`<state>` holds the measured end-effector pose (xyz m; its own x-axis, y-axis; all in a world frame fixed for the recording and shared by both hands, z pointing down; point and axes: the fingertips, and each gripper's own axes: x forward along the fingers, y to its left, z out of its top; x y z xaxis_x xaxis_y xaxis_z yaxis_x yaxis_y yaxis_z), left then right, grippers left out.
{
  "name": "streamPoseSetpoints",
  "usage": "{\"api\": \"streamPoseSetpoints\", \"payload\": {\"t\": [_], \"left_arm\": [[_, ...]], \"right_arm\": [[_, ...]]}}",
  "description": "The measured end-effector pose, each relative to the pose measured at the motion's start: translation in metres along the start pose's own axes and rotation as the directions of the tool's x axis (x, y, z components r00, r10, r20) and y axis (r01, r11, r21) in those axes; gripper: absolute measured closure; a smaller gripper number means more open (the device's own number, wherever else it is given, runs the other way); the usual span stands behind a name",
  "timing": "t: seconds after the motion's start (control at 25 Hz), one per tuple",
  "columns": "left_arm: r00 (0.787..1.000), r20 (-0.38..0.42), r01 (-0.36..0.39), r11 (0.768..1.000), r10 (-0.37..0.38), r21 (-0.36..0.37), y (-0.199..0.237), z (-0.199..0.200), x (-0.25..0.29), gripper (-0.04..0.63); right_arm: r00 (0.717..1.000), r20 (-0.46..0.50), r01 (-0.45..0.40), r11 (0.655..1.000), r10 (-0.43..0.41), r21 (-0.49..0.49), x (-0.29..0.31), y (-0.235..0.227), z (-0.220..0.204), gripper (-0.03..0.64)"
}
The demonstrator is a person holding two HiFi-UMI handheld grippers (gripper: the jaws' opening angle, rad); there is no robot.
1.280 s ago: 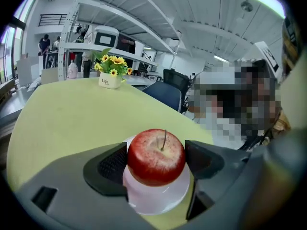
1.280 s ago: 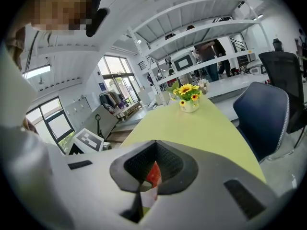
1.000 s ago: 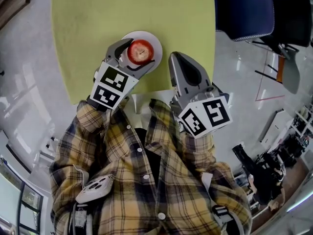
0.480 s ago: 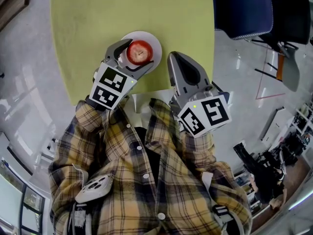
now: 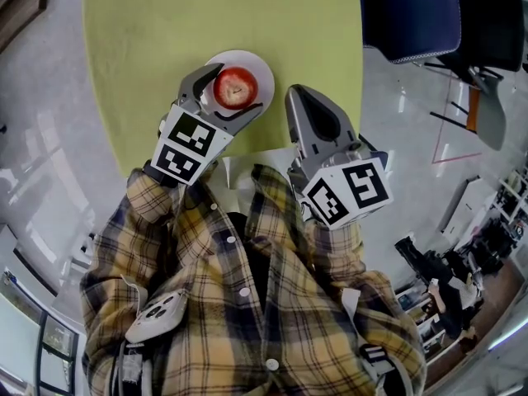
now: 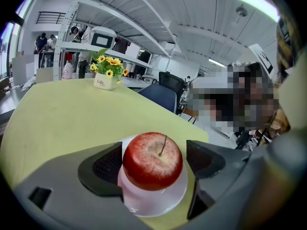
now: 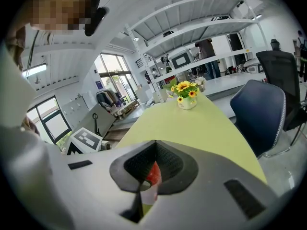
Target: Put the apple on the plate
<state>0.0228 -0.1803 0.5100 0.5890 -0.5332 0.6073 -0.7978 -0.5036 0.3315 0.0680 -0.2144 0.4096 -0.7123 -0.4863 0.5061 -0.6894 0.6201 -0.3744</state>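
A red apple (image 5: 235, 87) with its stem up rests on a small white plate (image 5: 262, 73) near the front edge of the yellow-green table (image 5: 206, 15). My left gripper (image 5: 231, 91) straddles the apple with its jaws on either side. In the left gripper view the apple (image 6: 152, 160) sits on the plate (image 6: 156, 206); the left pad is at its skin and a thin gap shows at the right pad. My right gripper (image 5: 295, 94) is shut and empty, just right of the plate. Past its closed tips (image 7: 154, 143) a sliver of the apple (image 7: 153, 174) shows.
A white pot of sunflowers (image 6: 105, 80) stands at the table's far end and is also seen in the right gripper view (image 7: 186, 99). A dark blue chair (image 5: 412, 15) sits off the table's right side. People stand by shelves in the background.
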Motion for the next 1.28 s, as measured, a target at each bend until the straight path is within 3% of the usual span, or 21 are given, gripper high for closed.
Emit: {"api": "streamPoseSetpoints", "payload": {"t": [0.76,1.04,1.28], "left_arm": [[0.998,0.054,0.033,0.999,-0.032,-0.011,-0.005,0.009,-0.020,0.175],[0.991,0.127,0.049,0.996,-0.039,-0.069,-0.005,0.032,-0.048,0.176],[0.967,0.247,0.090,0.993,-0.067,-0.081,-0.020,0.075,-0.093,0.207]], "right_arm": [[1.000,0.019,0.005,1.000,-0.005,-0.014,-0.002,0.017,0.006,0.620],[0.998,0.061,-0.007,0.999,0.010,-0.054,-0.008,0.026,0.027,0.620],[0.994,0.098,-0.030,0.994,0.040,-0.102,-0.023,0.042,0.048,0.621]]}}
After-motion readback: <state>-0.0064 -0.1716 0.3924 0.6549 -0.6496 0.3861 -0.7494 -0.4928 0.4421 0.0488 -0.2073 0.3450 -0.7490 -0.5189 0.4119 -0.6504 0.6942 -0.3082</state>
